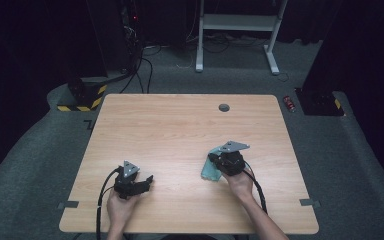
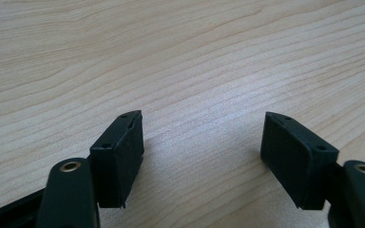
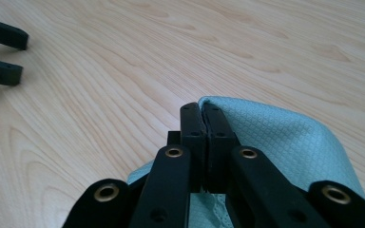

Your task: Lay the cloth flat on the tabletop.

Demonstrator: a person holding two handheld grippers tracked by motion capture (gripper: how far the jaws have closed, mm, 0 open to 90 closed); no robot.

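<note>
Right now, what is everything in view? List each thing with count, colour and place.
cloth: one, light teal, right of table centre, pinched in the right gripper
table: one, light wood, centre
grommet: one, grey, far edge of the table
tape: two grey pieces, near table corners
frame: one, white, on the floor beyond the table
can: one, red, on the floor right of the table
left gripper: black, fingers open, over bare wood
right gripper: black, fingers shut on the cloth
hands: two, near edge
</note>
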